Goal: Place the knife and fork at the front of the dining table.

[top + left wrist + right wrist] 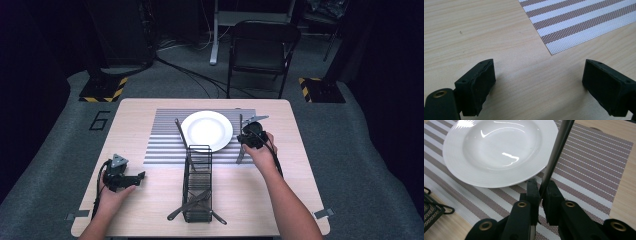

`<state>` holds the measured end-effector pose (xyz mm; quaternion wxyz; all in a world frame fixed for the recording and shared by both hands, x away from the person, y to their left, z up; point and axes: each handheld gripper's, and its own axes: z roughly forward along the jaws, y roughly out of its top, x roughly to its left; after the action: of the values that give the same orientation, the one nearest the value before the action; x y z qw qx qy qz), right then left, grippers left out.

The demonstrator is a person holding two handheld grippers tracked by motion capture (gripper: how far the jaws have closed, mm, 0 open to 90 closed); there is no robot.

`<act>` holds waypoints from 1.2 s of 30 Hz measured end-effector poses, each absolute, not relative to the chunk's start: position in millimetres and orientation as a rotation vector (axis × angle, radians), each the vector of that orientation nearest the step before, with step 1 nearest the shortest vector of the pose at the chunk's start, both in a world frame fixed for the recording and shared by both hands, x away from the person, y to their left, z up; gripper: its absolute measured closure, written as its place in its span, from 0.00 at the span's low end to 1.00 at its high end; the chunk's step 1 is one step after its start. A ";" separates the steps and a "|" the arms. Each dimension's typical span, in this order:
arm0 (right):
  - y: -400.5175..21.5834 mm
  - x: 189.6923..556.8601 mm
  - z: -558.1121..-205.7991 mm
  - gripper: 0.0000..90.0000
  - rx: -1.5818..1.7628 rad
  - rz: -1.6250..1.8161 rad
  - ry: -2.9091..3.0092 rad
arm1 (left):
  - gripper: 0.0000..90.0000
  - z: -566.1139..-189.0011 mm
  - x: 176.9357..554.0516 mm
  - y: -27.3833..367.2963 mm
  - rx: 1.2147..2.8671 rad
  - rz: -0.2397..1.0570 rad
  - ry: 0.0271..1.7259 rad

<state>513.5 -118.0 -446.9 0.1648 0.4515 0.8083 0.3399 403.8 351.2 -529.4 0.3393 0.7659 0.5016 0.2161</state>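
Observation:
A white plate (206, 130) (496, 150) sits on a striped placemat (165, 145) (586, 170). Just right of the plate, my right gripper (246, 137) (541, 187) is shut on a slim steel piece of cutlery (239, 156) (556, 150), whose shaft runs up past the plate's rim. My left gripper (134, 178) (537, 85) rests over bare wood at the table's left, jaws wide open with nothing between them. A corner of the placemat (579, 22) lies ahead of it.
A black wire caddy (197, 185) (431, 212) stands at the middle front with several pieces of cutlery in it. Another utensil (180, 132) lies left of the plate. A folding chair (262, 47) stands beyond the table's far edge.

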 end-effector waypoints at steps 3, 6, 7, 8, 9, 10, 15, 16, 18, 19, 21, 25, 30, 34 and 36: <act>-120.5 518.3 -450.2 0.93 1.336 0.984 2.290 | 0.12 -529.4 403.8 351.1 1.994 0.562 1.307; -123.5 523.7 -454.9 0.93 1.396 0.993 2.265 | 0.12 -529.4 403.8 351.1 1.994 0.563 1.306; -123.7 524.7 -455.7 0.92 1.413 0.987 2.257 | 0.12 -529.3 403.8 351.2 1.994 0.562 1.306; -123.9 526.4 -457.0 0.92 1.430 0.984 2.251 | 0.12 -529.3 403.8 351.2 1.994 0.563 1.306; -124.3 528.1 -458.6 0.92 1.440 0.987 2.247 | 0.12 -529.4 403.8 351.2 1.994 0.563 1.306; -124.3 528.1 -458.6 0.92 1.440 0.987 2.247 | 0.12 -529.4 403.8 351.2 1.994 0.563 1.306; -126.4 535.2 -466.4 0.93 1.526 1.012 2.206 | 0.12 -529.3 403.9 351.2 1.994 0.562 1.305; -126.6 535.9 -467.1 0.93 1.549 1.017 2.204 | 0.12 -529.4 404.1 351.1 1.994 0.561 1.303; -127.7 538.3 -470.1 0.94 1.600 1.037 2.182 | 0.12 -529.3 404.1 351.1 1.995 0.561 1.302; -129.8 540.9 -472.7 0.95 1.650 1.059 2.173 | 0.12 -529.4 404.2 351.2 1.995 0.561 1.302; -130.7 542.0 -474.2 0.95 1.656 1.076 2.167 | 0.12 -529.4 404.1 351.1 1.994 0.561 1.302; -135.0 545.9 -478.6 0.96 1.753 1.132 2.128 | 0.12 -529.4 404.0 351.0 1.996 0.560 1.300; -137.5 549.2 -482.8 0.97 1.852 1.159 2.065 | 0.12 -529.3 404.0 350.9 1.996 0.559 1.300; -136.5 551.0 -486.3 0.97 1.875 1.153 2.033 | 0.12 -529.3 404.1 351.0 1.996 0.560 1.300; -135.6 551.8 -487.9 0.97 1.889 1.152 2.017 | 0.12 -529.3 404.1 350.9 1.996 0.560 1.300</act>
<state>551.8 -135.6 -487.9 0.0740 0.6292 0.6719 0.3837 404.1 350.9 -529.3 0.3402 0.7671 0.4997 0.2150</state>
